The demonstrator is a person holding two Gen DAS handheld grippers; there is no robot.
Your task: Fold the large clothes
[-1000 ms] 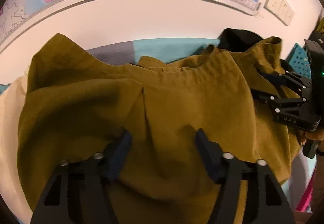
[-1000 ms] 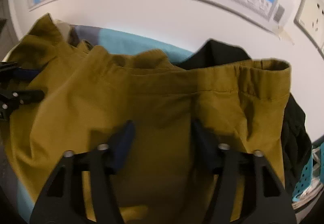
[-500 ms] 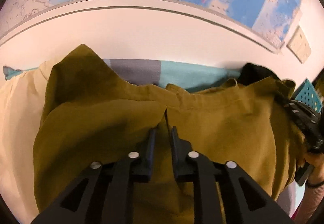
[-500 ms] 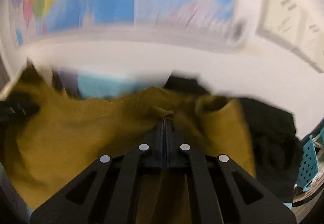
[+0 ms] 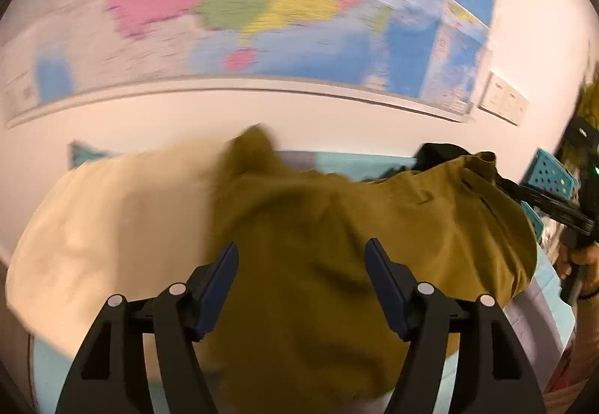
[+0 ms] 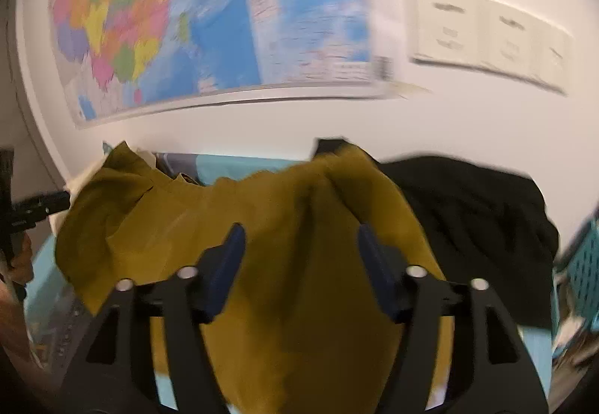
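An olive-brown garment (image 5: 337, 227) lies bunched on the teal surface; it also shows in the right wrist view (image 6: 299, 227). My left gripper (image 5: 301, 256) is open, its blue-padded fingers standing apart over the garment's left part and holding nothing. My right gripper (image 6: 301, 238) is open too, its fingers apart over the garment's right part. The right gripper also shows in the left wrist view (image 5: 554, 204) at the far right edge. The left gripper shows at the left edge of the right wrist view (image 6: 33, 208).
A cream garment (image 5: 112, 227) lies left of the olive one. A black garment (image 6: 468, 219) lies to its right. A teal perforated basket (image 5: 550, 178) stands at the right. A wall with a map (image 5: 262, 9) and sockets (image 6: 486, 36) is close behind.
Both grippers were shut on folds of the olive garment half a second ago; both have opened and let it go. Both cameras have tilted up, so more wall and map show.
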